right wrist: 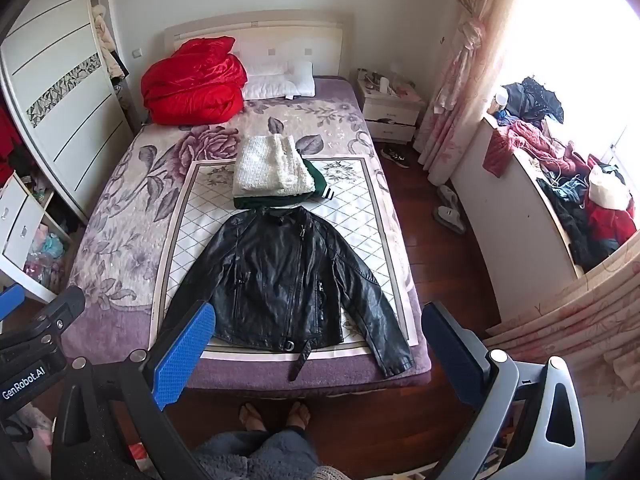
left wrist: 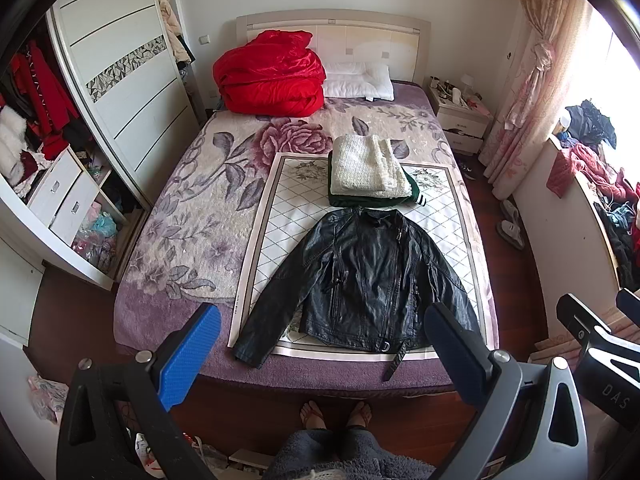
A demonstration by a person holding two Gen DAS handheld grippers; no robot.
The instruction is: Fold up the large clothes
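A black leather jacket (left wrist: 360, 280) lies flat, front up, sleeves spread, on a white quilted mat (left wrist: 280, 208) at the foot of the bed; it also shows in the right wrist view (right wrist: 280, 276). Behind it sits a folded stack: a white fluffy garment (left wrist: 370, 166) on a dark green one (left wrist: 414, 192). My left gripper (left wrist: 324, 354) is open and empty, held above the floor in front of the bed's foot. My right gripper (right wrist: 320, 354) is also open and empty, beside the left one.
A red duvet (left wrist: 270, 74) and white pillow (left wrist: 358, 80) lie at the headboard. An open wardrobe (left wrist: 80, 140) stands left, a nightstand (left wrist: 460, 116) and a clothes-piled ledge (right wrist: 560, 184) right. The person's feet (left wrist: 336, 414) stand at the bed's foot.
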